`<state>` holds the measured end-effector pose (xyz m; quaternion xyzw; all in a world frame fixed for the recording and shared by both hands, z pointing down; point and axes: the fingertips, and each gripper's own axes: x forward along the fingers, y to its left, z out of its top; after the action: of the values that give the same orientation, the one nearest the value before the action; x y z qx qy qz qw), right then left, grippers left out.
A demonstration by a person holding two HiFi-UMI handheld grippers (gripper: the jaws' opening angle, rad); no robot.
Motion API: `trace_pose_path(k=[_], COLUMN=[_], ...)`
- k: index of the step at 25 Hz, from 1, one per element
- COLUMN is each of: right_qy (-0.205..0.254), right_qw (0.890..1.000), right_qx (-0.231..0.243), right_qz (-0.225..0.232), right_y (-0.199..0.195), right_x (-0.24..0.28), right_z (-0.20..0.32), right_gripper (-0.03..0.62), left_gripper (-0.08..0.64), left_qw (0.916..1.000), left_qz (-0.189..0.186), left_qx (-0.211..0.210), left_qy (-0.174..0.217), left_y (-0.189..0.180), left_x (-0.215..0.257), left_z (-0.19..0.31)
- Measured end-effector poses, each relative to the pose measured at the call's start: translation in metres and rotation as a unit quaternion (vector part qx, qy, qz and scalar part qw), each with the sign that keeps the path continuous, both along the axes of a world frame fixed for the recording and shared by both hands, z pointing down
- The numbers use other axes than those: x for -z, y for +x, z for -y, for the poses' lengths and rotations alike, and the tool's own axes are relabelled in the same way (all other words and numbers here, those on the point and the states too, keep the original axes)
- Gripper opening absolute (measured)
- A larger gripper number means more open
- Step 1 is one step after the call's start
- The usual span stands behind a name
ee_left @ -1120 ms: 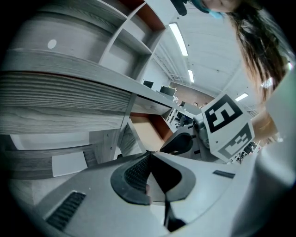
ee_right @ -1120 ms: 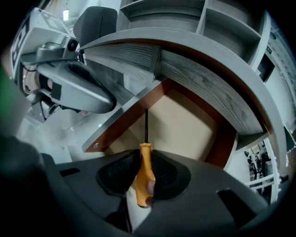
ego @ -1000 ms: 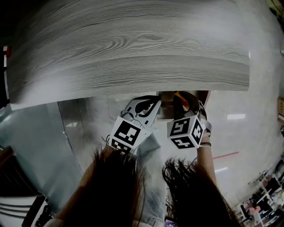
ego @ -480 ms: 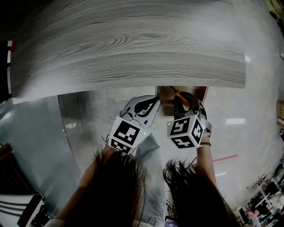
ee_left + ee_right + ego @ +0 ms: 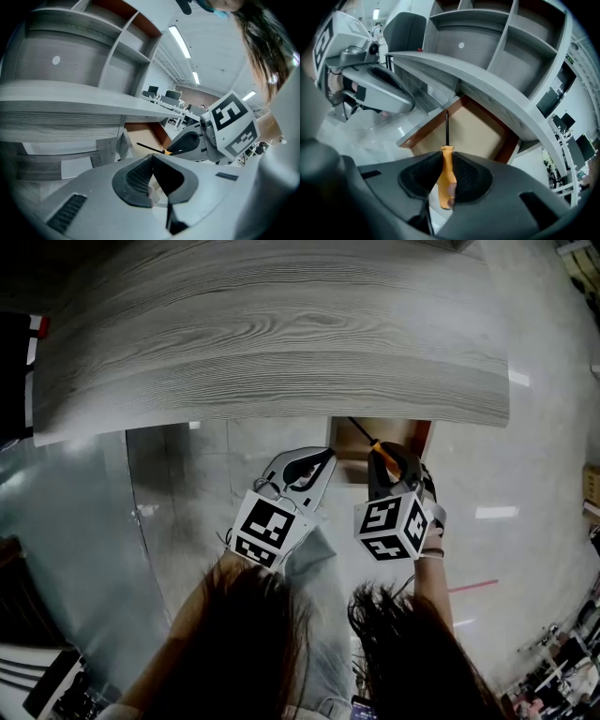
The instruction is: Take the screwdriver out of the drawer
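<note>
Now, in the right gripper view, the right gripper (image 5: 446,157) sits at lower centre with both jaws pressed on the orange handle of the screwdriver (image 5: 446,178). The handle's butt hangs below the pads. The black shaft runs straight up the frame from the handle, and its tip shows against the near wall of the open drawer (image 5: 480,133). The drawer has brown walls and a bare tan bottom, and it lies under the grey wood-grain desk top (image 5: 487,101). I cannot tell whether the shaft touches the drawer.

In the head view the screwdriver is at centre right, with the shaft slanting toward the upper left across the drawer opening, close to the desk edge. The left gripper (image 5: 314,465) is at centre, just left of the right gripper and apart from it.

In the left gripper view its jaws meet at the tips with nothing between them. The drawer and screwdriver appear beyond, right of centre. Grey shelves (image 5: 108,51) fill the upper left.
</note>
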<state>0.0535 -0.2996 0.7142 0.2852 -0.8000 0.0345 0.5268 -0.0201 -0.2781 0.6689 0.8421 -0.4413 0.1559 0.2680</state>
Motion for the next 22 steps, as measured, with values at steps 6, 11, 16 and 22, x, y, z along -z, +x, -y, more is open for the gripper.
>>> trace_pose_path(k=[6, 11, 16, 22], right_qy=[0.012, 0.020, 0.027, 0.038], right_qw=[1.000, 1.000, 0.999, 0.998], right_qx=[0.004, 0.003, -0.005, -0.028], right_qz=[0.006, 0.015, 0.027, 0.051], right_y=[0.005, 0.010, 0.014, 0.020], right_x=[0.012, 0.021, 0.032, 0.052], right_z=[-0.007, -0.013, -0.019, -0.025], right_gripper=[0.087, 0.087, 0.086, 0.086], left_gripper=[0.017, 0.017, 0.017, 0.017], left_qw=[0.9998, 0.9995, 0.9992, 0.9989], left_qz=[0.006, 0.011, 0.018, 0.023], left_qx=[0.014, 0.024, 0.030, 0.036], left_qy=[0.011, 0.017, 0.019, 0.020], left_y=[0.001, 0.004, 0.009, 0.017], left_x=[0.012, 0.020, 0.028, 0.044], left_z=[-0.006, -0.012, -0.019, -0.025])
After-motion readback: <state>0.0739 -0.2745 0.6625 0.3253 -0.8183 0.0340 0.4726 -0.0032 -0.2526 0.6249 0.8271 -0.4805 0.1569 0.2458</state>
